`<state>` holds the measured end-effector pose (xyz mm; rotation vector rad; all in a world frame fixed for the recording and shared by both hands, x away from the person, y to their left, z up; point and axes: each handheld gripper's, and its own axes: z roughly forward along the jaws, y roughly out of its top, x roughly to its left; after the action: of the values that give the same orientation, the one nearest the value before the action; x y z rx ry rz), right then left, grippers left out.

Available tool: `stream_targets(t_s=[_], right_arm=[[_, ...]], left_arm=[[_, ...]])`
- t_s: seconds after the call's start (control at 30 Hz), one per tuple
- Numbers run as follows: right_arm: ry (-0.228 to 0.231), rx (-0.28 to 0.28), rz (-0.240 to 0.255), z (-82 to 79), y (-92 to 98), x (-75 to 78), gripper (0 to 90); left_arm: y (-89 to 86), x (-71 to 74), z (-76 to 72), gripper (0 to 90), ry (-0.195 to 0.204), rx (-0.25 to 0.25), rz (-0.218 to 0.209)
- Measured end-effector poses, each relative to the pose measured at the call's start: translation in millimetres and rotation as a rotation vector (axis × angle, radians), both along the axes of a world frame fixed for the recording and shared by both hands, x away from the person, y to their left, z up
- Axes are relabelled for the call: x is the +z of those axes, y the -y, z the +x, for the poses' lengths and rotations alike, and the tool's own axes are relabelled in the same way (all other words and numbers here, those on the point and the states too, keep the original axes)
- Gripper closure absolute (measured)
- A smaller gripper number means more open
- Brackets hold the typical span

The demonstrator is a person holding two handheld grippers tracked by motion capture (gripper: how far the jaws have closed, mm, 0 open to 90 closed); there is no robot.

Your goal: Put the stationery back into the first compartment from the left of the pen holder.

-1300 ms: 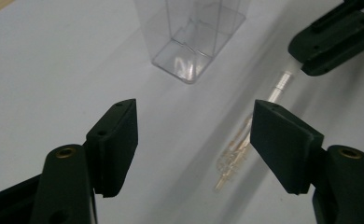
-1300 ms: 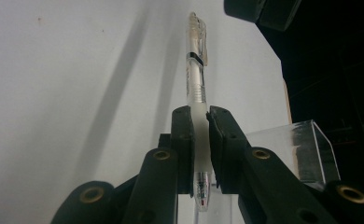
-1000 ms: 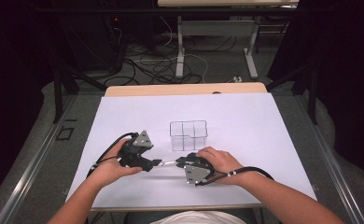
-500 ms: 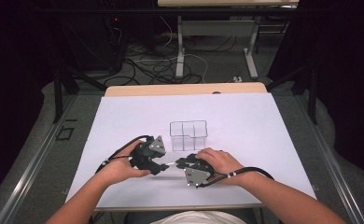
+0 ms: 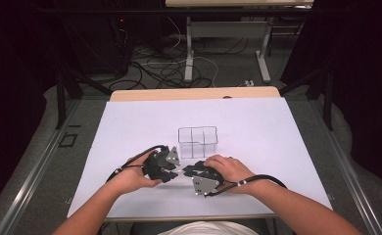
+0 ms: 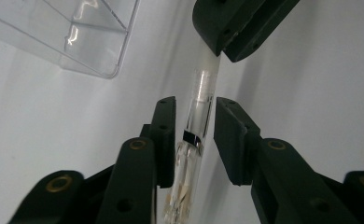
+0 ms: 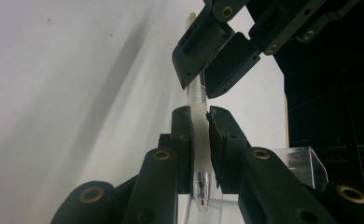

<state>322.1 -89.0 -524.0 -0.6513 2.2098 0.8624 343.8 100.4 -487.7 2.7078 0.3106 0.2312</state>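
A clear pen (image 6: pixel 197 112) lies level between my two grippers, just in front of the clear divided box (image 5: pixel 197 142). My right gripper (image 7: pixel 199 112) is shut on the pen's pale barrel (image 7: pixel 198 123), with the tip end behind its pads. My left gripper (image 6: pixel 194 105) faces it from the left in the high view (image 5: pixel 175 171). The pen's other end sits between its jaws, which have just been closing. A gap still shows beside the pen, so the pads do not press on it. Both hands rest low over the white sheet (image 5: pixel 277 137).
The divided box (image 6: pixel 77 32) stands a short way behind the grippers with nothing visible in its compartments. The white sheet covers the table, whose wooden far edge (image 5: pixel 194 94) shows. Beyond it are floor cables and table legs.
My left gripper has slid right toward the right gripper and its jaws have narrowed around the pen's free end. The right hand and the box have not moved.
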Motion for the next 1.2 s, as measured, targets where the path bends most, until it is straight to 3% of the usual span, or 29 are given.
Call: stream_targets(t_s=[0.87, 0.97, 1.13, 1.2], right_arm=[[0.008, 0.024, -0.020, -0.6, -4.7, -2.4, 79.9], [-0.018, -0.002, 0.006, -1.5, -3.5, -2.4, 76.2], [-0.030, -0.051, 0.058, -1.7, 3.4, -0.6, 68.3], [-0.060, -0.063, 0.081, -0.2, 8.0, 1.1, 65.8]], left_arm=[[5.7, -3.5, 1.7, 79.3, -0.030, -0.048, 0.026], [4.5, -3.2, 2.8, 79.4, -0.030, -0.031, 0.037], [-2.2, -0.2, 6.3, 79.4, -0.043, 0.013, 0.009], [-5.3, 2.1, 7.4, 79.4, -0.046, 0.030, -0.002]])
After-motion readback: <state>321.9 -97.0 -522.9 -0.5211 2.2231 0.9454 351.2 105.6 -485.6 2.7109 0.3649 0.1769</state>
